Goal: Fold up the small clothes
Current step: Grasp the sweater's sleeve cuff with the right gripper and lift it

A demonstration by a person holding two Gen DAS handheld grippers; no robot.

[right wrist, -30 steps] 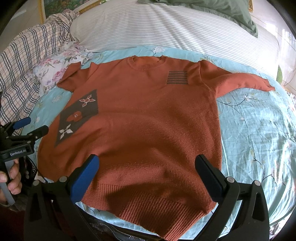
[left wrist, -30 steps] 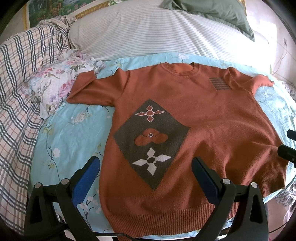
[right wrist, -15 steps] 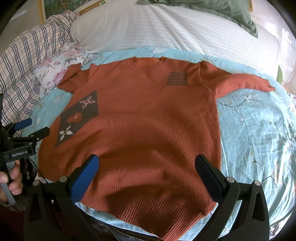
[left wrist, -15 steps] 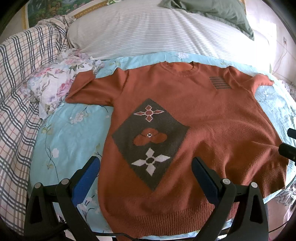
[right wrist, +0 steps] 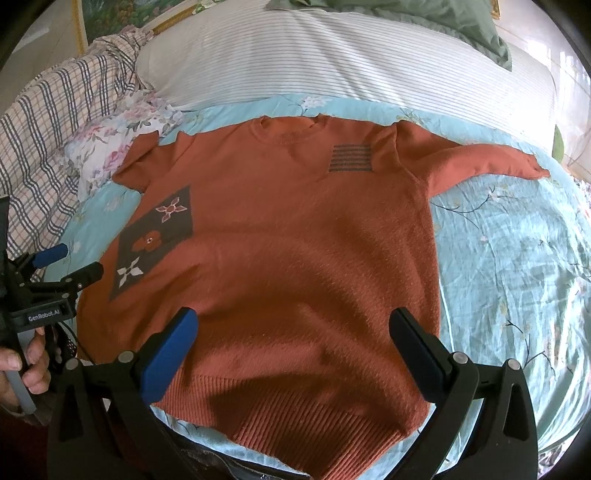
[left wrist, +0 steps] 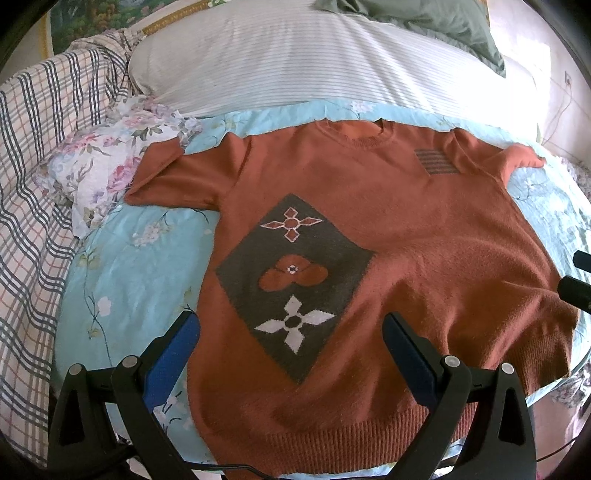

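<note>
A rust-orange knit sweater (left wrist: 424, 236) (right wrist: 295, 240) lies flat, front up, on a light blue floral bedsheet (left wrist: 122, 280) (right wrist: 517, 258). It bears a dark diamond patch with flower motifs (left wrist: 295, 280) (right wrist: 155, 240) and a small striped patch (right wrist: 351, 158) on the chest. Both sleeves are spread outward. My left gripper (left wrist: 291, 325) hovers open over the lower left of the sweater, nothing between its fingers. Above the hem, my right gripper (right wrist: 293, 321) is open and empty too. In the right wrist view the left gripper (right wrist: 66, 264) shows at the left edge, held by a hand (right wrist: 22, 369).
A white striped duvet (left wrist: 314, 62) and a green pillow (left wrist: 424, 22) lie behind the sweater. A plaid blanket (left wrist: 33, 166) and a floral cloth (left wrist: 99, 170) are bunched at the left. The bed's near edge runs just under the sweater hem.
Both views have shifted only slightly; the sweater lies as before and both grippers stay open over its lower part.
</note>
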